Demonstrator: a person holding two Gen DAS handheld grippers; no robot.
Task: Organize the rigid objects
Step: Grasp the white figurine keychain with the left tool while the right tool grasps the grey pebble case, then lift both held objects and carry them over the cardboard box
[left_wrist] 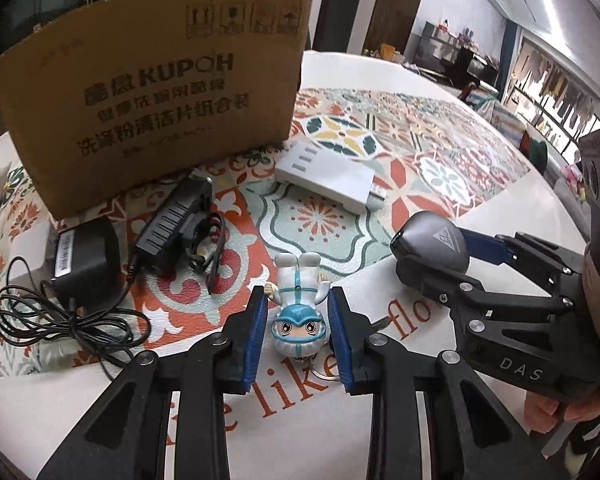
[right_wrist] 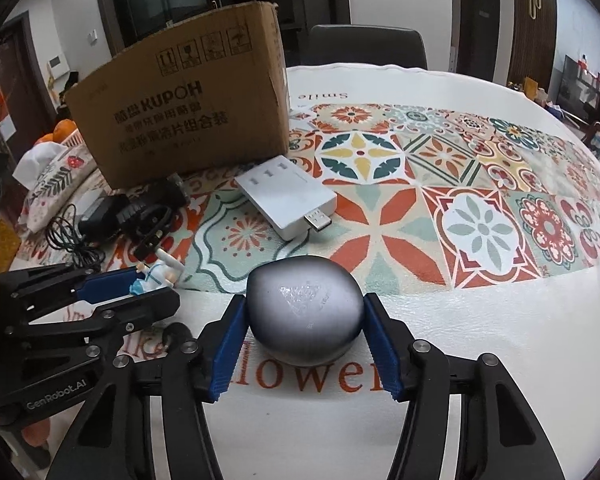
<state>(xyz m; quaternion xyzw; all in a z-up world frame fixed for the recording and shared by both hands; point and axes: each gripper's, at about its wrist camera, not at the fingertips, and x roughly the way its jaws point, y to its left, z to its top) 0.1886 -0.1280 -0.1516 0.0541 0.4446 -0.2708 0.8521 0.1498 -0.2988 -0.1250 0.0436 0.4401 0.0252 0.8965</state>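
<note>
A small figurine (left_wrist: 298,312) in a white suit and blue helmet, with a key ring, lies on the table. My left gripper (left_wrist: 298,300) is shut on it, with a blue pad against each of its sides. In the right wrist view the same gripper (right_wrist: 152,286) comes in from the left with the figurine (right_wrist: 158,274) in its jaws. A grey egg-shaped device (right_wrist: 304,312) with a triangular logo rests on the white tablecloth. My right gripper (right_wrist: 304,304) is shut on it, its pads touching both flanks. In the left wrist view the right gripper (left_wrist: 432,258) holds the device (left_wrist: 432,240) at the right.
A brown cardboard box (left_wrist: 152,100) stands at the back left. In front of it lie a white USB hub (left_wrist: 328,176), two black power adapters (left_wrist: 176,224) and tangled black cable (left_wrist: 60,320). The patterned tablecloth (right_wrist: 480,184) stretches away to the right. A dark chair (right_wrist: 368,44) stands behind the table.
</note>
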